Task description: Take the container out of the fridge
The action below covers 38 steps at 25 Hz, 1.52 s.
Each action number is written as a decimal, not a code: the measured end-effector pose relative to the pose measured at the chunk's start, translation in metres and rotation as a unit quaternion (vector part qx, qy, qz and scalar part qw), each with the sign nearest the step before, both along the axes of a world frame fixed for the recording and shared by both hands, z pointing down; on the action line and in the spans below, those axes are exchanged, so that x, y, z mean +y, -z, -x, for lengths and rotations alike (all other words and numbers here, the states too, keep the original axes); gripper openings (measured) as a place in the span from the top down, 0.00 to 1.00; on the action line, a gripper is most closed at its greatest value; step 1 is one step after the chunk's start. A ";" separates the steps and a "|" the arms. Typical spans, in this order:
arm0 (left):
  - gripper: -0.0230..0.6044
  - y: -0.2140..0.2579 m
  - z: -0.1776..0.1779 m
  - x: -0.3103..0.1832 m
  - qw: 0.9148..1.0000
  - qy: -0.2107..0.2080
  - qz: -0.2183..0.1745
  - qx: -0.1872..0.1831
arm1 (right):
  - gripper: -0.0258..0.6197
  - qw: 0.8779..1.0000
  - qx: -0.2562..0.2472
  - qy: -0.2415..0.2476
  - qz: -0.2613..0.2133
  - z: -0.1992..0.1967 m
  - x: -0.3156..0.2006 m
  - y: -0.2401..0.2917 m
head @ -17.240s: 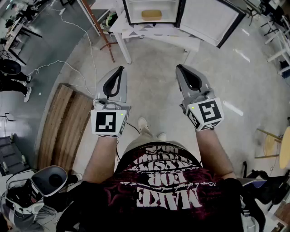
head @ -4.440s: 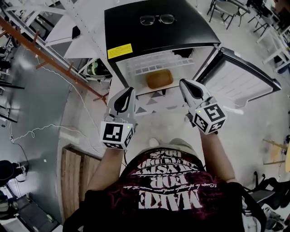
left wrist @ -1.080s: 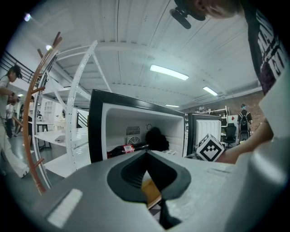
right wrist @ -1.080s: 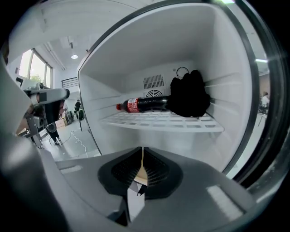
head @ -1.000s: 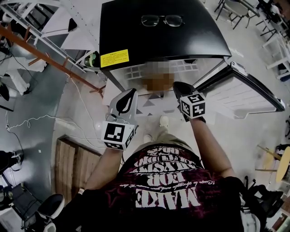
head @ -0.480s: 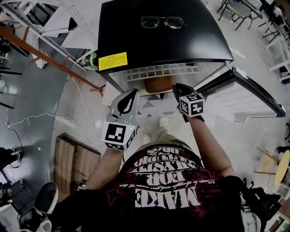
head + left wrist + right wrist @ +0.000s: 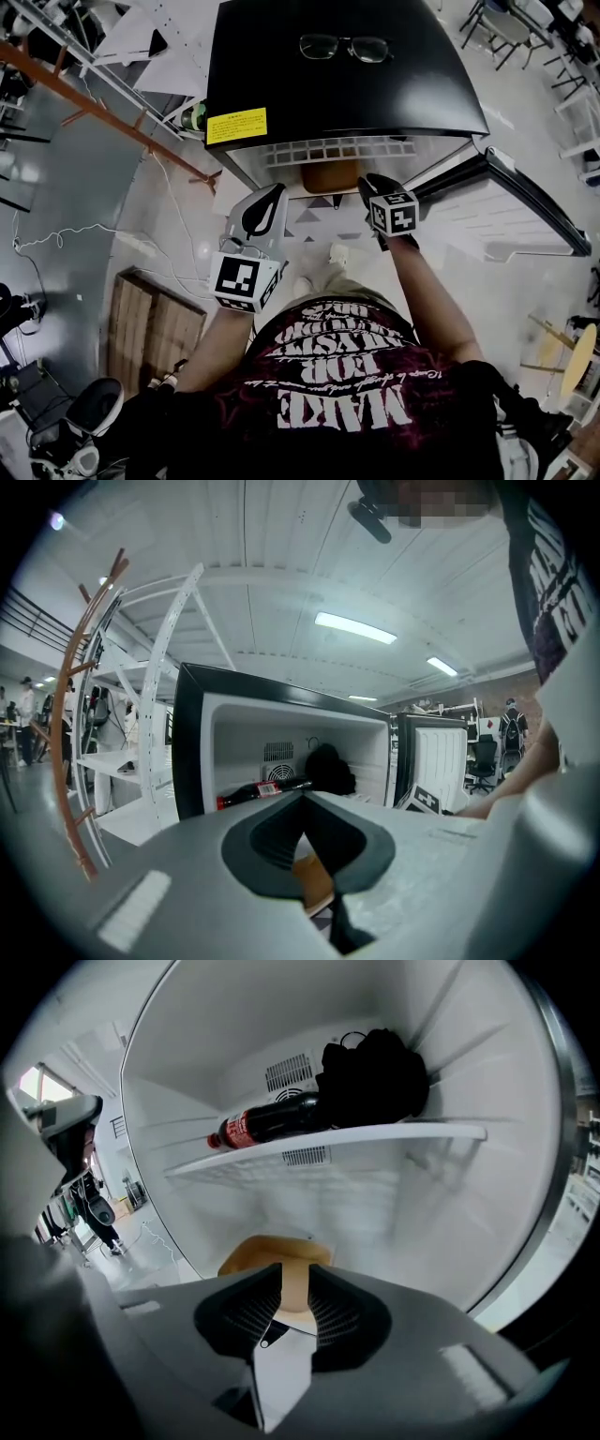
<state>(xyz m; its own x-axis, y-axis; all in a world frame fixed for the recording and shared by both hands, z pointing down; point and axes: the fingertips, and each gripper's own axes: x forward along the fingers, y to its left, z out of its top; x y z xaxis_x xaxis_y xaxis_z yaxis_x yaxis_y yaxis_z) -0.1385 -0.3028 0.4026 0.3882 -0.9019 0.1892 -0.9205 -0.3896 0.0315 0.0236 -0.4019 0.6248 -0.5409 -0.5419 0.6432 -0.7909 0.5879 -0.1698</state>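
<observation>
Rounded tan container, ribbed right tongs

Glossy black fridge top, smooth white plastic fridge lining, matt tan container, rough wooden boards

Fridge shelf bears a bottle and black bundle.

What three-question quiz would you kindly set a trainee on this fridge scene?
1. What lies on top of the fridge? A) glasses B) a mug C) a book
2. True or false: the right tongs grip the container.
3. Fill in: the bottle lies on a shelf ___ the container.

Key: 1 A. 2 False: their jaws, just opening, stand apart, with the container ahead and untouched. 3 above.
</observation>
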 end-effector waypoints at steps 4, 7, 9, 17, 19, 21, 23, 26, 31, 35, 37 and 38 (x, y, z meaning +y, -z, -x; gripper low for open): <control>0.96 -0.001 0.001 0.001 1.000 0.004 0.002 -0.001 | 0.77 1.000 0.006 0.002 0.008 0.000 -0.002 -0.010; 0.96 -0.002 0.003 0.002 1.000 0.008 0.003 -0.003 | 0.77 1.000 0.014 0.005 0.012 0.002 -0.005 -0.017; 0.96 -0.003 0.005 0.004 1.000 0.012 0.005 -0.004 | 0.77 1.000 0.021 0.005 0.016 0.003 -0.005 -0.023; 0.96 -0.002 0.016 0.007 1.000 0.026 0.003 -0.002 | 0.72 0.999 0.041 0.003 0.030 0.005 -0.012 -0.044; 0.96 -0.002 0.017 0.007 1.000 0.027 0.004 -0.001 | 0.71 0.998 0.049 -0.003 0.037 0.003 -0.014 -0.048; 0.96 -0.001 0.017 0.007 1.000 0.026 0.003 -0.001 | 0.70 0.998 0.049 -0.006 0.044 0.003 -0.016 -0.056; 0.96 0.000 0.018 0.007 1.000 0.026 0.003 -0.001 | 0.69 0.997 0.046 -0.013 0.055 0.003 -0.018 -0.063; 0.96 0.000 0.018 0.008 1.000 0.024 0.004 -0.002 | 0.68 0.996 0.057 -0.033 0.067 -0.005 -0.020 -0.067; 0.96 -0.002 0.017 0.009 1.000 0.022 0.005 -0.005 | 0.67 0.995 0.049 -0.041 0.083 -0.004 -0.026 -0.075; 0.96 -0.004 0.019 0.011 1.000 0.023 0.008 -0.007 | 0.67 0.994 0.053 -0.041 0.090 -0.001 -0.029 -0.080; 0.96 -0.005 0.020 0.013 1.000 0.022 0.008 -0.008 | 0.67 0.993 0.056 -0.043 0.093 -0.001 -0.032 -0.083; 0.96 -0.005 0.020 0.014 1.000 0.022 0.008 -0.008 | 0.67 0.993 0.058 -0.044 0.094 -0.001 -0.032 -0.084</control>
<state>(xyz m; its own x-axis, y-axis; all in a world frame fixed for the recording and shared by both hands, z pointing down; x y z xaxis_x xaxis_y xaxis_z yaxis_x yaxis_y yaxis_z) -0.1580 -0.2892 0.4078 0.3450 -0.9147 0.2105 -0.9371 -0.3483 0.0224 0.0246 -0.4342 0.7087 -0.4136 -0.4478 0.7927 -0.8582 0.4825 -0.1752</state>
